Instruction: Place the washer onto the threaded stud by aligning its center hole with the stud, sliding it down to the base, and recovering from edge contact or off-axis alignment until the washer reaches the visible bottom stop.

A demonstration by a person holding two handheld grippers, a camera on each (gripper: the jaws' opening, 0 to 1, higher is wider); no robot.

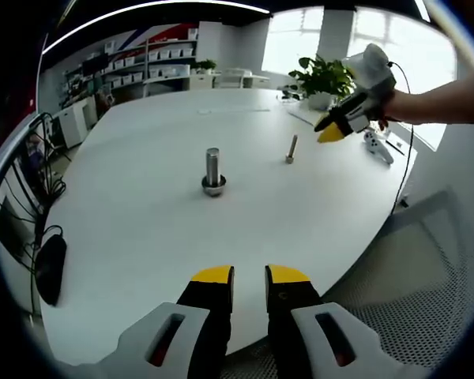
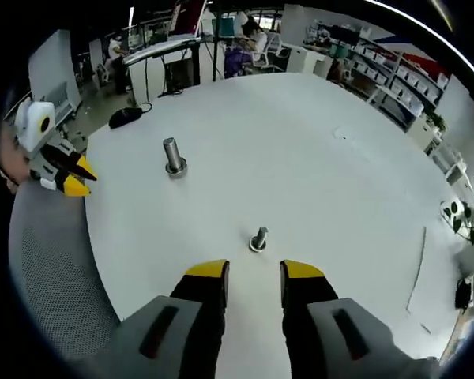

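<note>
Left gripper [image 1: 249,274] jaws narrowly parted, empty, at table [image 1: 142,237] edge, large stud [image 1: 213,171] well ahead, right gripper [image 2: 255,270] likewise, near small stud [image 2: 258,238].

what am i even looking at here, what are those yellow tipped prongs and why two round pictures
A person holds one hand-held two-jaw gripper in each hand; each carries a fisheye camera, giving two round pictures. In the left gripper view, the left gripper rises from the bottom, jaws open and holding nothing; the right gripper shows at the upper right. In the right gripper view, the right gripper is also open and holds nothing. On the round white table stand a thick silver metal stud on a wide base and a thinner upright metal bolt. I cannot make out a washer.
</note>
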